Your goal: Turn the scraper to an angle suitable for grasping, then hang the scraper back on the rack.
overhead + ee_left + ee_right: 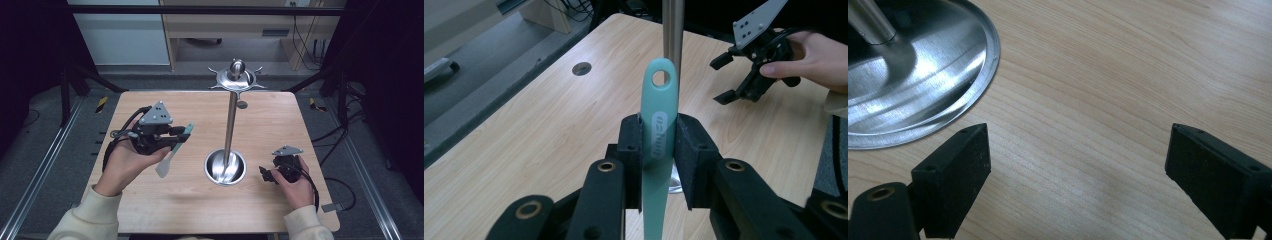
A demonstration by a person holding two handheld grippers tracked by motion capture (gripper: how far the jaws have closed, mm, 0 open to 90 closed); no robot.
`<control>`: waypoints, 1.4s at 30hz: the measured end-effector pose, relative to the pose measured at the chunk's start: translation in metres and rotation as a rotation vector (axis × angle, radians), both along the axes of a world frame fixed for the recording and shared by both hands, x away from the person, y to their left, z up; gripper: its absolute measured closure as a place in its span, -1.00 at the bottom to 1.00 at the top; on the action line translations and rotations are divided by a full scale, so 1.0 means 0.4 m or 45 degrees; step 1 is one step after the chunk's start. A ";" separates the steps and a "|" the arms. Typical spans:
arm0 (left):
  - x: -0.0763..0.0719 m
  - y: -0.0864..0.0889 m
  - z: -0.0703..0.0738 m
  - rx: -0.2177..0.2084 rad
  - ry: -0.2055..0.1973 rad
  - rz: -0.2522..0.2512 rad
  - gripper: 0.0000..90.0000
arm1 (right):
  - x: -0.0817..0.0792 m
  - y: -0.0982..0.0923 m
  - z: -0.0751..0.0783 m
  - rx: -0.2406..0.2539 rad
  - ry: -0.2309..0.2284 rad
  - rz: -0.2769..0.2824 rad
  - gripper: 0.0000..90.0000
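Left gripper (pixel 658 150) is clamping a teal spatula (pixel 657 145), handle hole pointing toward the stand (pixel 231 120) just right of it. Right gripper (pixel 1075 170) is resting wide open on the surface (pixel 165 200), near the stand's base (pixel 923 85).

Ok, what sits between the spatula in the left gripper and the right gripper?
The steel utensil stand: in the high view its pole rises between the spatula, left gripper and right gripper.

Soft overhead light, glare on steel base (pixel 913 85), dark surroundings.
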State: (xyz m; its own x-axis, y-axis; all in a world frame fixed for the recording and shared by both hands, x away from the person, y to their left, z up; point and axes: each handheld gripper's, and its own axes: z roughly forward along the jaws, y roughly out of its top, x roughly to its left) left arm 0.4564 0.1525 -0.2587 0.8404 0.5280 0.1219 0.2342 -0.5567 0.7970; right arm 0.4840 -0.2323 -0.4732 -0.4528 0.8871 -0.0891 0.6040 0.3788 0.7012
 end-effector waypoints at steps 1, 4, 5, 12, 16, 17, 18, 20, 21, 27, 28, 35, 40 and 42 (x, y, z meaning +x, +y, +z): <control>0.000 0.000 0.002 -0.012 -0.001 0.000 0.64 | 0.000 0.000 0.000 -0.001 0.002 0.000 -0.75; 0.000 0.000 0.011 -0.040 -0.011 0.003 0.64 | 0.000 0.000 0.000 0.000 0.003 -0.002 -0.75; 0.000 0.000 0.011 -0.040 -0.011 0.003 0.65 | 0.000 0.000 0.000 0.000 0.003 -0.002 -0.75; 0.000 -0.011 0.054 -0.129 -0.038 -0.011 0.65 | 0.000 -0.001 0.001 0.001 0.002 -0.005 -0.74; 0.001 -0.017 0.064 -0.156 -0.045 -0.014 0.64 | 0.000 -0.003 0.001 0.007 0.002 -0.007 -0.74; 0.001 -0.021 0.069 -0.168 -0.049 -0.018 0.64 | 0.000 -0.002 0.001 0.002 -0.001 -0.004 -0.74; 0.001 -0.021 0.069 -0.168 -0.049 -0.018 0.64 | 0.000 -0.002 0.001 0.002 -0.002 -0.004 -0.74; 0.002 -0.027 0.077 -0.192 -0.059 -0.020 0.64 | 0.000 -0.001 0.002 0.004 0.001 -0.002 -0.74; 0.002 -0.028 0.081 -0.202 -0.058 -0.022 0.64 | 0.001 -0.002 0.001 -0.001 -0.002 0.000 -0.74; 0.004 -0.028 0.101 -0.269 -0.075 -0.021 0.65 | 0.000 -0.002 0.002 -0.001 -0.001 -0.002 -0.74; 0.005 -0.027 0.105 -0.281 -0.074 -0.022 0.65 | 0.000 -0.002 0.002 -0.003 -0.001 -0.002 -0.74; 0.012 -0.030 0.129 -0.353 -0.079 -0.031 0.64 | 0.001 -0.004 0.002 -0.006 -0.005 0.002 -0.74; 0.014 -0.033 0.141 -0.388 -0.081 -0.043 0.64 | 0.001 -0.004 0.002 -0.004 -0.005 0.001 -0.74; 0.015 -0.033 0.142 -0.396 -0.078 -0.047 0.64 | 0.001 -0.004 0.002 -0.006 -0.007 0.002 -0.74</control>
State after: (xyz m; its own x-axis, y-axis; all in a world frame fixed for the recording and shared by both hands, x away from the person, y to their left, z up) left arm 0.4624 0.1392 -0.2018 0.8559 0.5170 0.0106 0.1645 -0.2916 0.9423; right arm 0.4845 -0.2339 -0.4725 -0.4541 0.8858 -0.0956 0.5995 0.3831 0.7027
